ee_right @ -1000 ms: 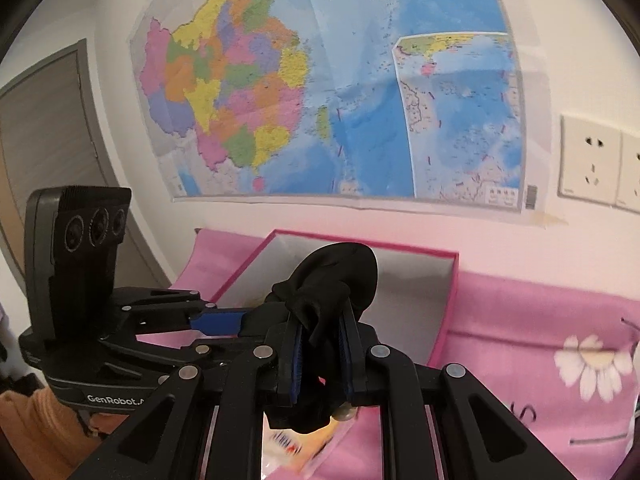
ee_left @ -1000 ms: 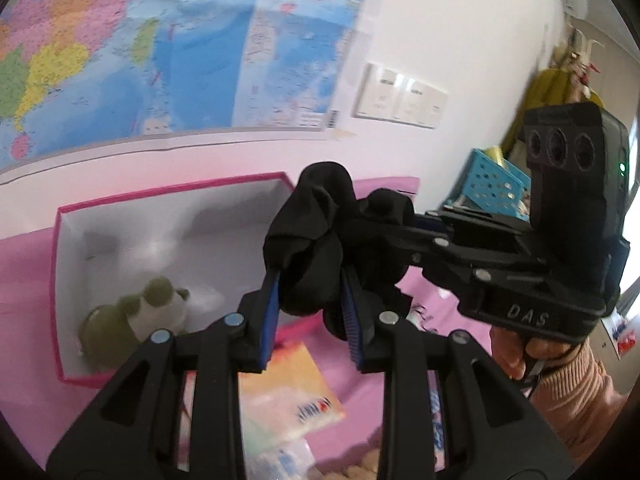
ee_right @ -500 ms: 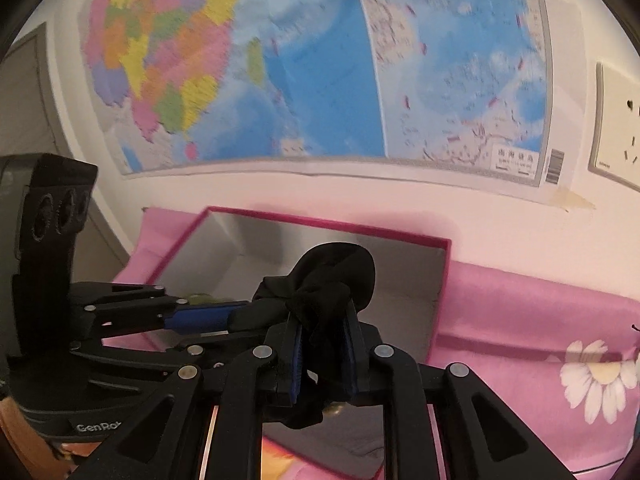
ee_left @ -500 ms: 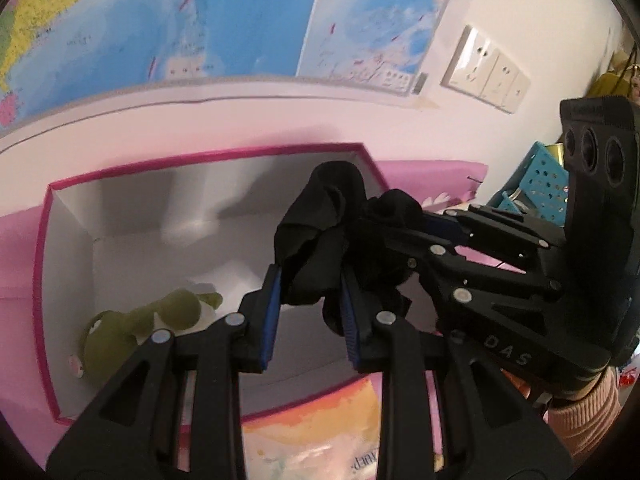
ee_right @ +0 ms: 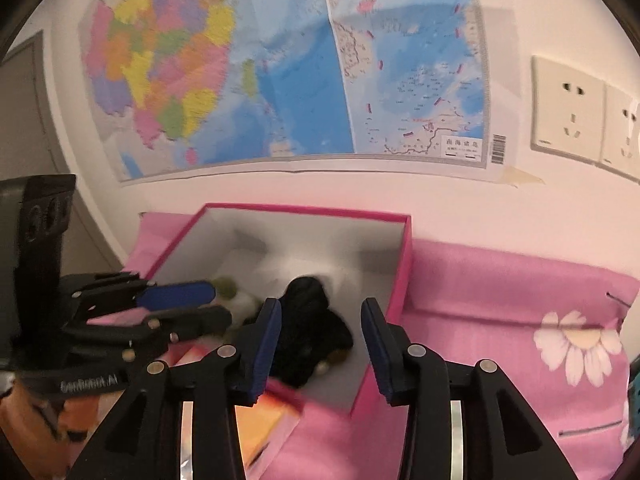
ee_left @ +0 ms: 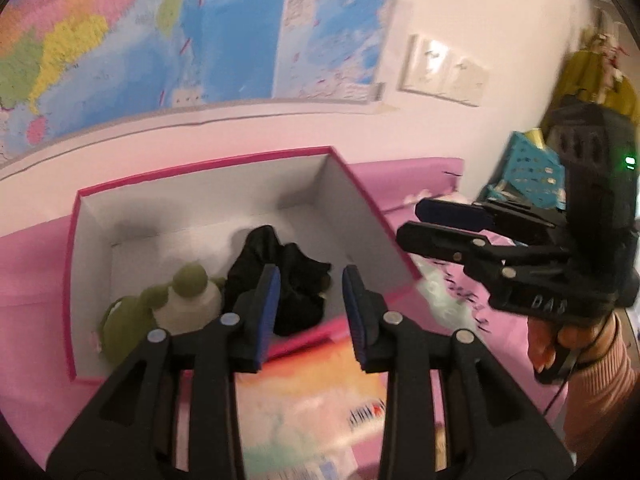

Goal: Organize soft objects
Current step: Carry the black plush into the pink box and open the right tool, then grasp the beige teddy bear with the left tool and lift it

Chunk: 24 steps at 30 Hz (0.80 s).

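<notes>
Two hand-held grippers hover above the pink-rimmed box, and both sets of jaws are opening with nothing pressed between the pads. We read the left hand-held gripper as parted and empty; the right hand-held gripper is likewise parted and empty. The black cloth bundle lies crumpled inside the box, on its white floor, just beside the green plush toy; whether the two touch we cannot tell.

Risks from here, as we judge them:

1. Snagging. The bundle sits directly below and between the blue pads in both wrist views. If either hand-held gripper pulls back low or closes by accident, a fold could catch on a pad and drag the cloth back out.
2. Collision. The right hand-held gripper shows close at the right of the left wrist view, near the box's right wall. A careless withdrawal could knock the wall and shift the box on the pink sheet.
3. Crowding. The cloth is loose, not folded, and takes much of the near half of the floor. Further soft things dropped on top may spill over the near rim.
4. Wrong pick. A glossy orange packet lies just outside the near wall; it looks like a packet rather than a soft thing, though blur prevents a firm reading.

Both views are motion-blurred, so fine contact cannot be settled.
</notes>
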Available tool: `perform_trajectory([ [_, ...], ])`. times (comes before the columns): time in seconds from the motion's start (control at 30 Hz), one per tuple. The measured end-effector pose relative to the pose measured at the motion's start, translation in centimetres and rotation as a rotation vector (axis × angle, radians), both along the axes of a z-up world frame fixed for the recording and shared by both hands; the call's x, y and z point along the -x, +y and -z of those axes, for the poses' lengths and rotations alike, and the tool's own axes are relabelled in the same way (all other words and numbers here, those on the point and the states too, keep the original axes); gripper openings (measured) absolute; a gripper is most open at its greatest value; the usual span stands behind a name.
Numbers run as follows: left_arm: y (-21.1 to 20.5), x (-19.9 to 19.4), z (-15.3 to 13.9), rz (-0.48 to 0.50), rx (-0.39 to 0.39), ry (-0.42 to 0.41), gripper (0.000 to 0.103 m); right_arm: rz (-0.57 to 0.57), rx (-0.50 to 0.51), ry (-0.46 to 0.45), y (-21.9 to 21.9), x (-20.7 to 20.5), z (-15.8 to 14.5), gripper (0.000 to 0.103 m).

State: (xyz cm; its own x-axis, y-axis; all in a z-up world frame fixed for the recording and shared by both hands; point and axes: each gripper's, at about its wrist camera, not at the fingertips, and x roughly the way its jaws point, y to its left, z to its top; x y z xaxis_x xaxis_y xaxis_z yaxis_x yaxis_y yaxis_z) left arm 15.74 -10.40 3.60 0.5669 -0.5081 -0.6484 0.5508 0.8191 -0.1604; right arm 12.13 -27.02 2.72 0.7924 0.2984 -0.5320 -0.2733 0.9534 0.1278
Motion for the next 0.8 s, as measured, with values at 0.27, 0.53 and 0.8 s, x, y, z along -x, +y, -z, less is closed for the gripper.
perform_trajectory([
  [0.27,1.3,6.4,-0.8,0.098,0.041,-0.046,0.042,-0.049,-0.067,0.037,-1.9,7.0,1.1,0.050],
  [0.53,2.3,10.6,2.0,0.148,0.054,0.029,0.043,-0.096,-0.094,0.144,-1.9,12.6,4.7,0.050],
  [0.8,3.2,13.5,6.0,0.170,0.031,0.141,0.043,-0.171,-0.047,0.254,0.8,15.0,8.9,0.050],
])
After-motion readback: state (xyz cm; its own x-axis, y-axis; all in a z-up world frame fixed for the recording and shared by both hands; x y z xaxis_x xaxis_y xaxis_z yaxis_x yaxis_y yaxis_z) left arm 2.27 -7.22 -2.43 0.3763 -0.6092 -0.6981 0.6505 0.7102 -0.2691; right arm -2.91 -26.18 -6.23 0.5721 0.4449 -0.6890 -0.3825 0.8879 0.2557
